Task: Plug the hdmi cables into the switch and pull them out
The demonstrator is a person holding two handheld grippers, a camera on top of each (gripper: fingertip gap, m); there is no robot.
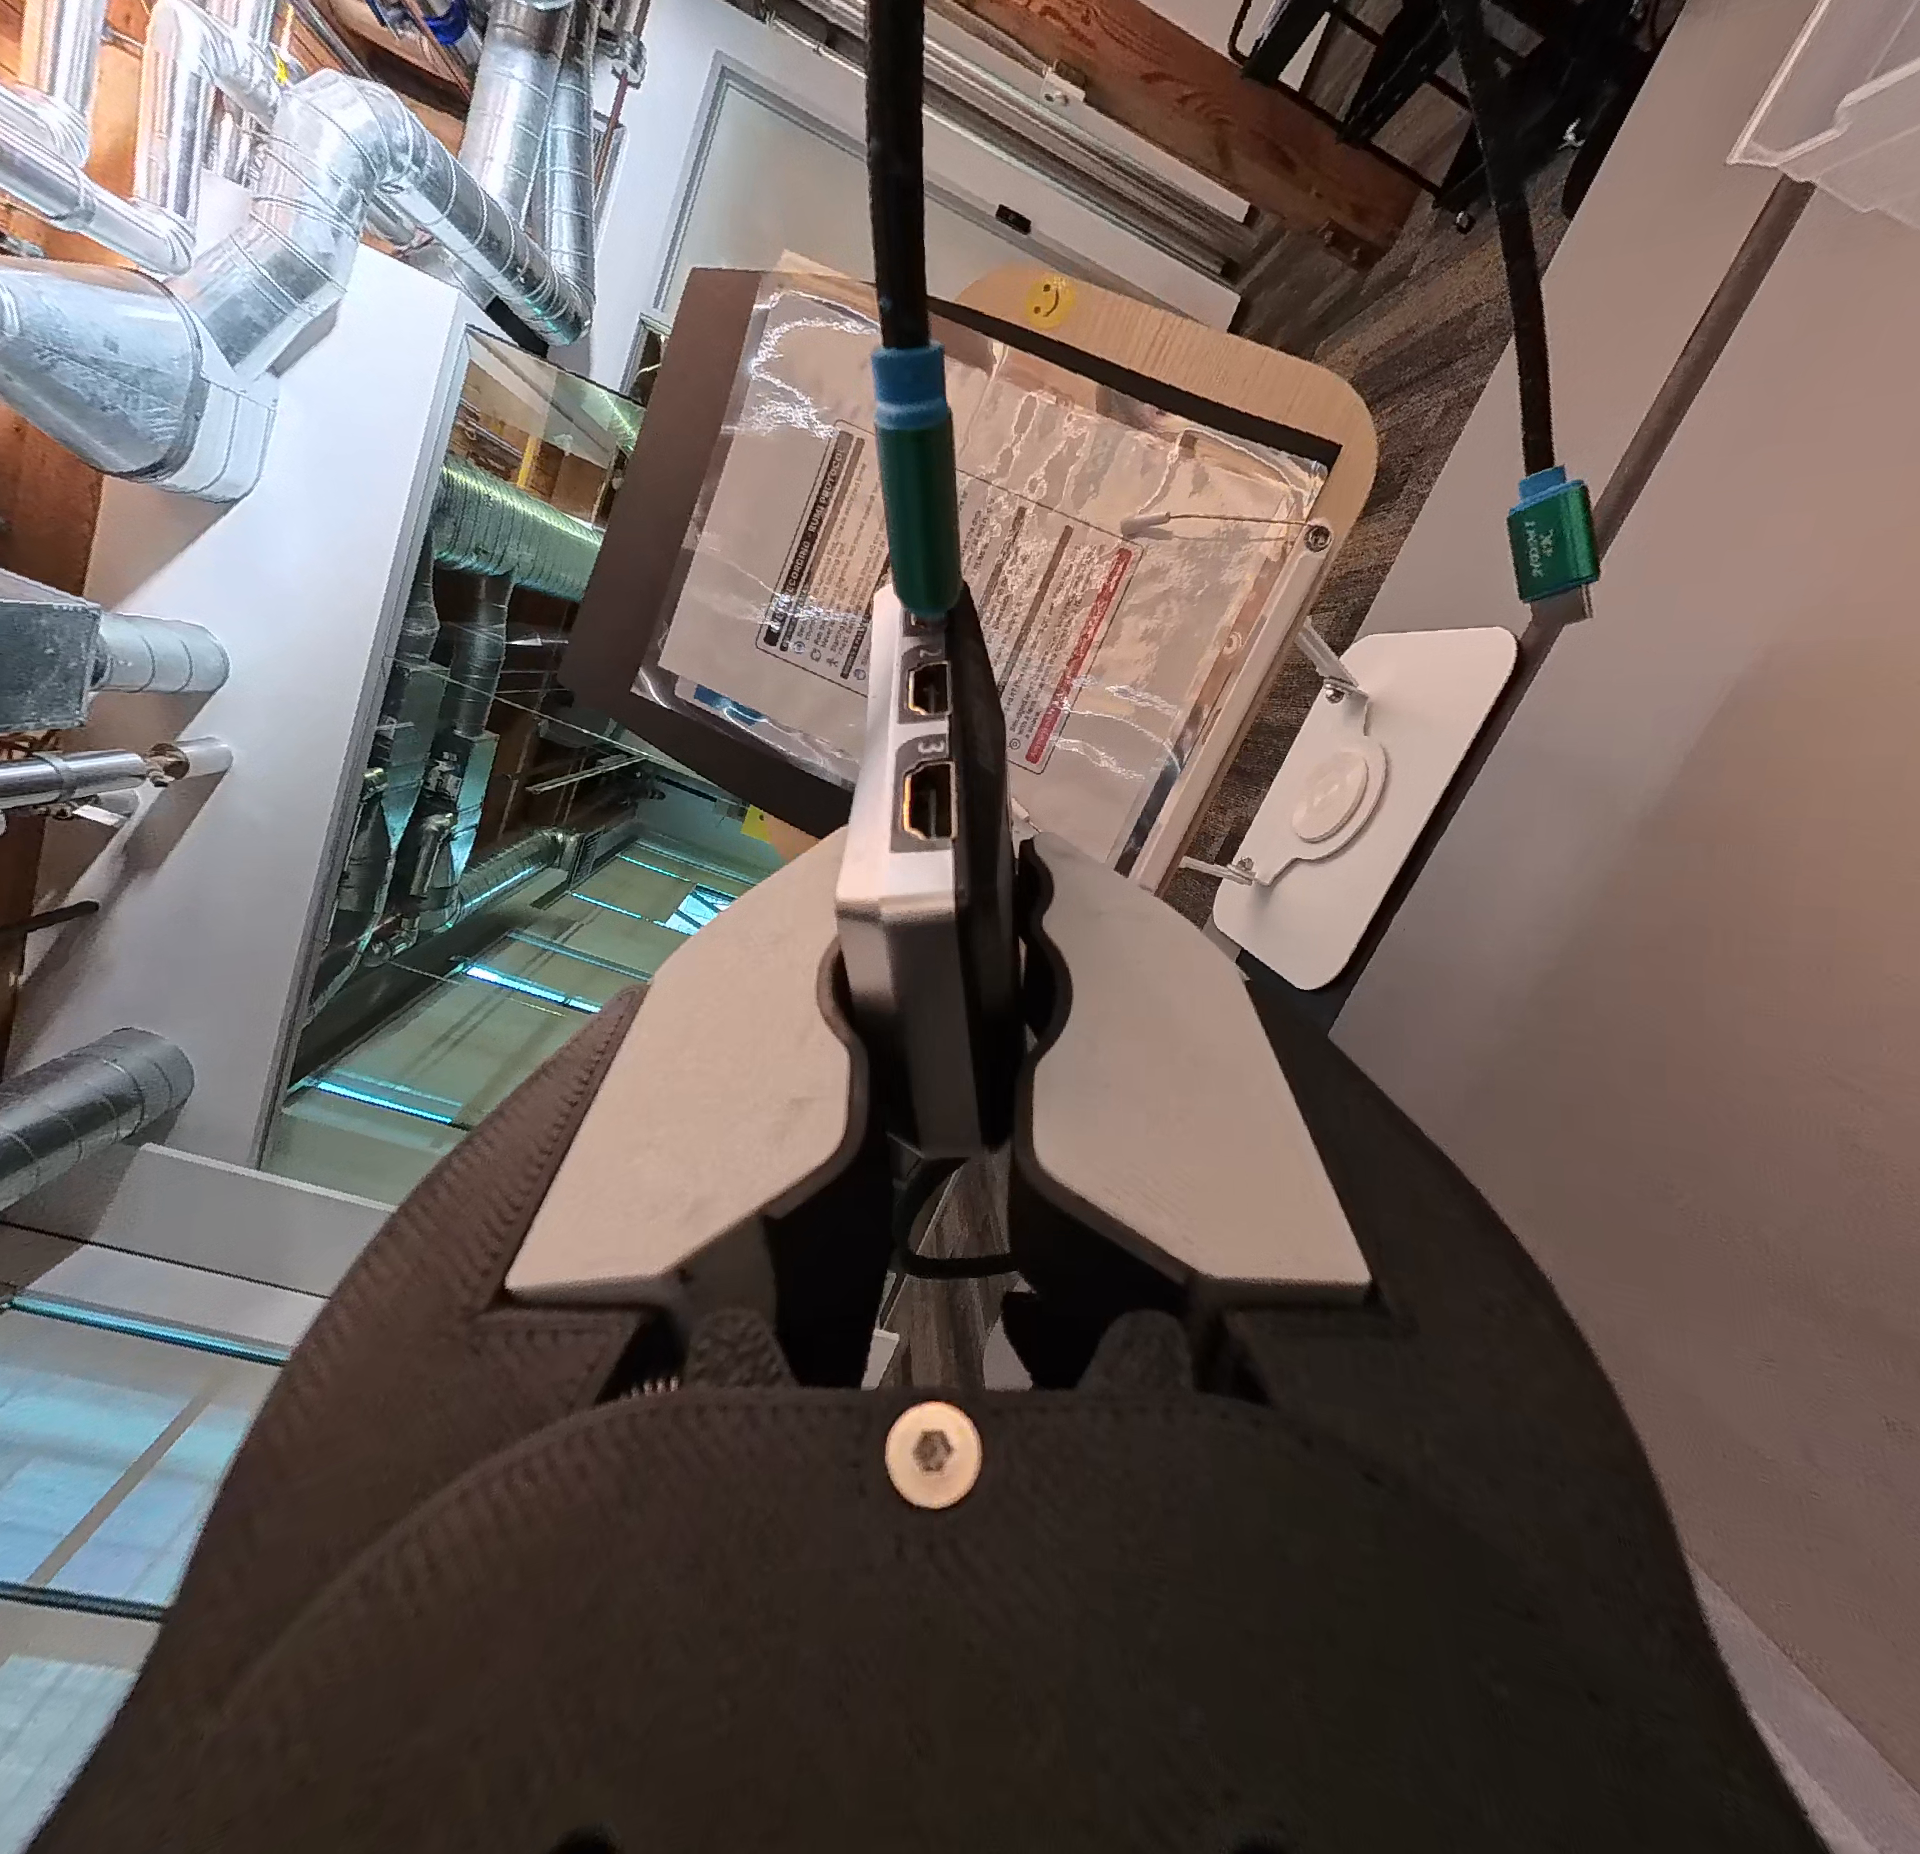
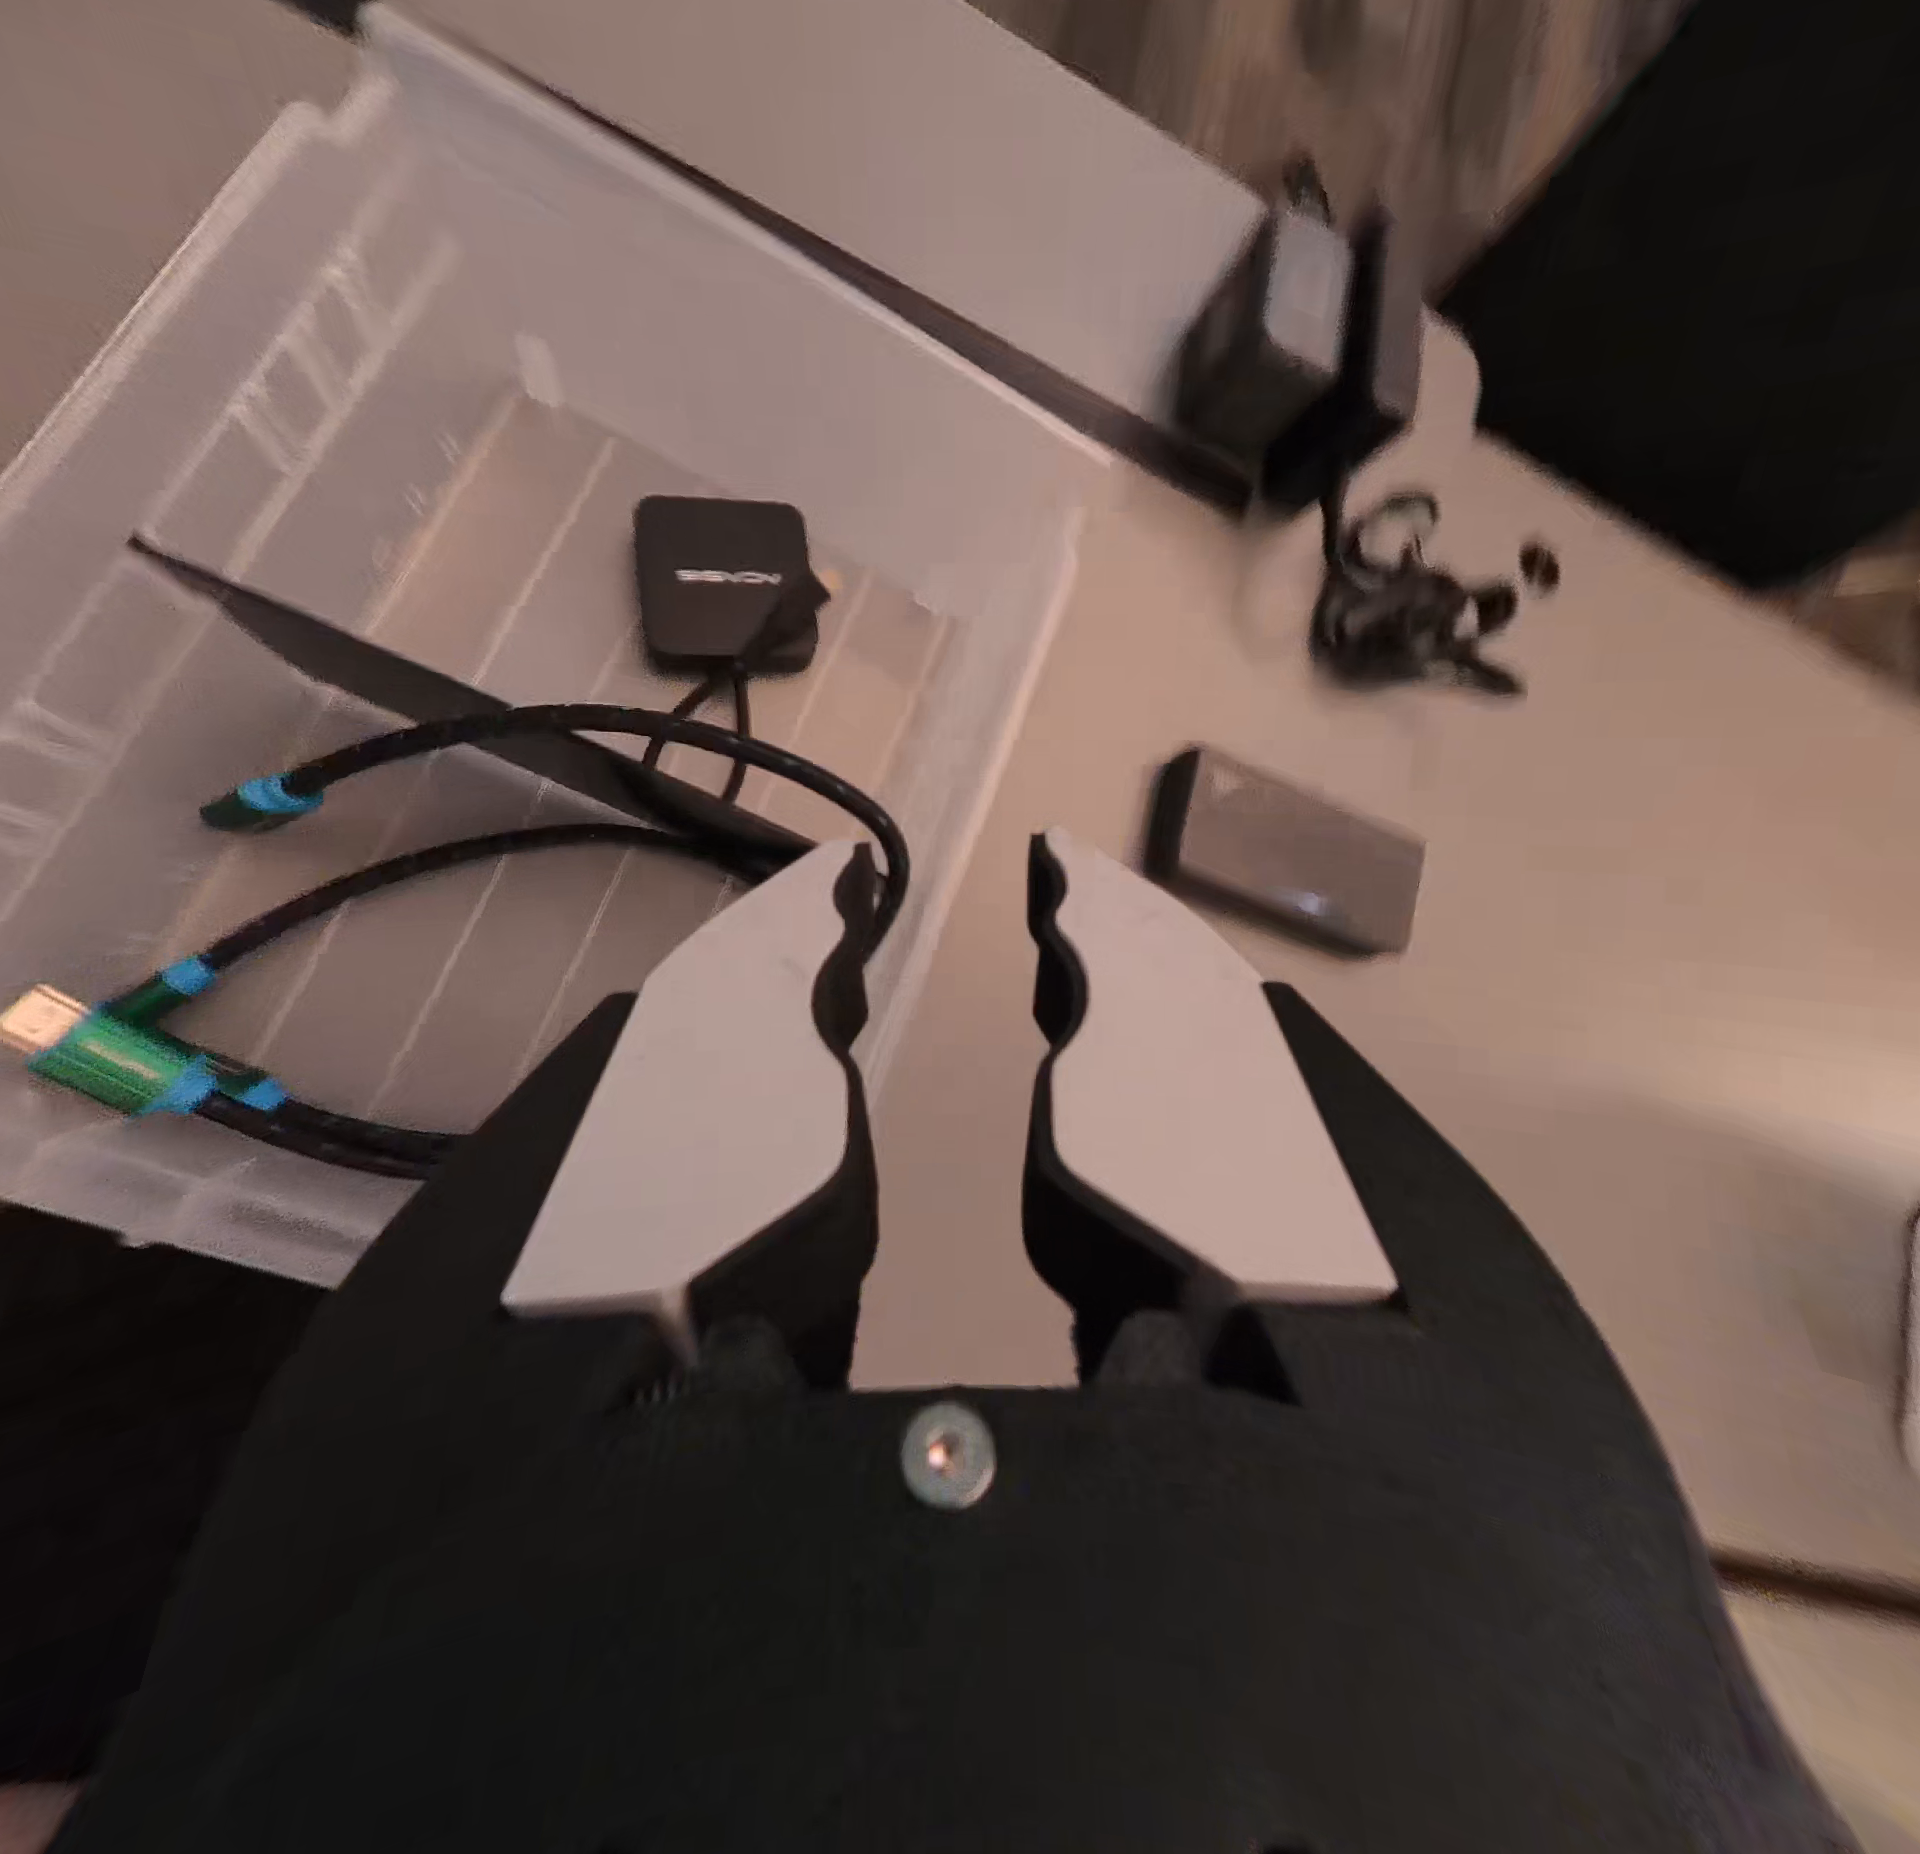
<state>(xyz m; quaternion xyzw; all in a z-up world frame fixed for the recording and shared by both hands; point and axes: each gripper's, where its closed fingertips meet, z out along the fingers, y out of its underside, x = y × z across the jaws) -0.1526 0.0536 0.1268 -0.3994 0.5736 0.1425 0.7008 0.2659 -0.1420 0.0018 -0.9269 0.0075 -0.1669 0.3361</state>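
Between left jaws, switch (image 1: 928, 931)

Left gripper (image 1: 940, 869): black printed body with a fine ribbed texture, broad and rounded towards the camera.
Left fingers (image 1: 727, 1077): two flat pale grey plates, tapering to the tips, with wavy black inner edges.
Left screw (image 1: 932, 1459): one silver hex-socket screw in a pale washer, centred on the body below the fingers.
Right gripper (image 2: 945, 854): same black body, its edges softened by blur.
Right fingers (image 2: 1153, 1077): same pale grey plates, the scalloped black inner pads plainly visible.
Right screw (image 2: 947, 1459): one silver screw, centred as on the left.
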